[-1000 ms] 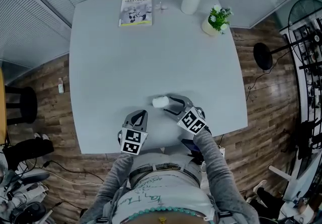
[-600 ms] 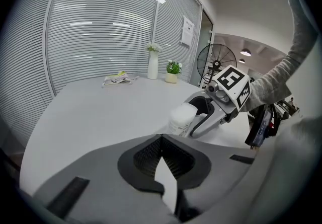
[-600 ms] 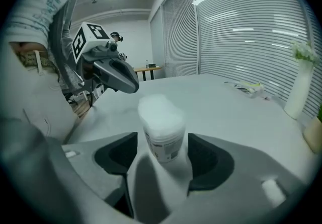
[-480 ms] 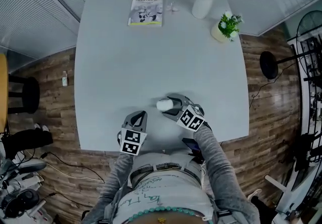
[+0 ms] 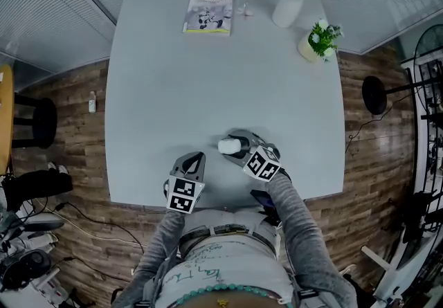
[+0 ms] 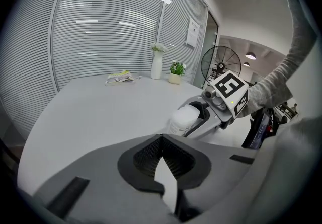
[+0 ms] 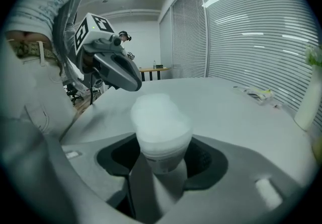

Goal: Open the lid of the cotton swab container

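Note:
The cotton swab container [image 5: 228, 145], a small white frosted tub with its lid on, sits at the table's near edge between the fingers of my right gripper [image 5: 239, 147]. In the right gripper view the container [image 7: 160, 132] fills the gap between the dark pads, which touch its sides as the jaws are closing. The domed lid end points away from the gripper. My left gripper [image 5: 196, 159] rests to the left of it, shut and holding nothing. In the left gripper view the left gripper [image 6: 163, 140] has its tips together, and the container [image 6: 183, 119] shows ahead inside the right gripper [image 6: 201, 115].
On the grey table [image 5: 208, 78], a booklet [image 5: 208, 12] lies at the far edge. A white vase with flowers [image 5: 291, 3] and a small potted plant [image 5: 318, 42] stand at the far right corner. Wood floor surrounds the table; a black stand [image 5: 377, 94] is to the right.
The right gripper's jaws have come in round the container, which now sits deeper between them. The left gripper has stayed shut in place. The head view has shifted slightly.

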`<state>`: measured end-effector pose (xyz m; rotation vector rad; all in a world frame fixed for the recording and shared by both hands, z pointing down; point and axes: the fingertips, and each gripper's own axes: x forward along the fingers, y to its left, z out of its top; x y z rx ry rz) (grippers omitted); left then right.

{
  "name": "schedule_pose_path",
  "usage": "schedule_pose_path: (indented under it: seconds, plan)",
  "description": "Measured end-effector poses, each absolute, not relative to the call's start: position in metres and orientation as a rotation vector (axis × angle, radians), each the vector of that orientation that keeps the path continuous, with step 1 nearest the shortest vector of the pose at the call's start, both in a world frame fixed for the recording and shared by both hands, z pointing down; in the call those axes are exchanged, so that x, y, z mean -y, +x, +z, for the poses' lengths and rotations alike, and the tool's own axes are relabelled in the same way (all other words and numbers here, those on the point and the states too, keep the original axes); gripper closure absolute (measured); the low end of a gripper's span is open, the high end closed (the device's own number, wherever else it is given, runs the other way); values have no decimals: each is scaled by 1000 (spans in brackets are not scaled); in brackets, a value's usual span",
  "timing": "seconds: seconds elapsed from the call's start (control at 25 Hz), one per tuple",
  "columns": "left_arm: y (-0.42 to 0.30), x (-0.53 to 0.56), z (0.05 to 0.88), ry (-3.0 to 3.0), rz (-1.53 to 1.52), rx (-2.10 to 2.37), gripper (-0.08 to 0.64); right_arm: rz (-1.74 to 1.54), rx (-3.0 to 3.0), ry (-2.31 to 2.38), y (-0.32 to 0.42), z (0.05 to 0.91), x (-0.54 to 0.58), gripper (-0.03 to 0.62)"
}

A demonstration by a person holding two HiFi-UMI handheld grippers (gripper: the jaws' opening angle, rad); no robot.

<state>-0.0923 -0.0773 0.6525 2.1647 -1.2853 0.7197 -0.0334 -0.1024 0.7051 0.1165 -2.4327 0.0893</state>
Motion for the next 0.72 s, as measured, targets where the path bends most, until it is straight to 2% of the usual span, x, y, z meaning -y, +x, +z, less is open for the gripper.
schedule_pose_path:
  seconds: [0.72]
  plan:
    - [-83, 85, 639, 2249, 724, 1273, 561, 87, 2439, 80, -33, 702, 99, 342]
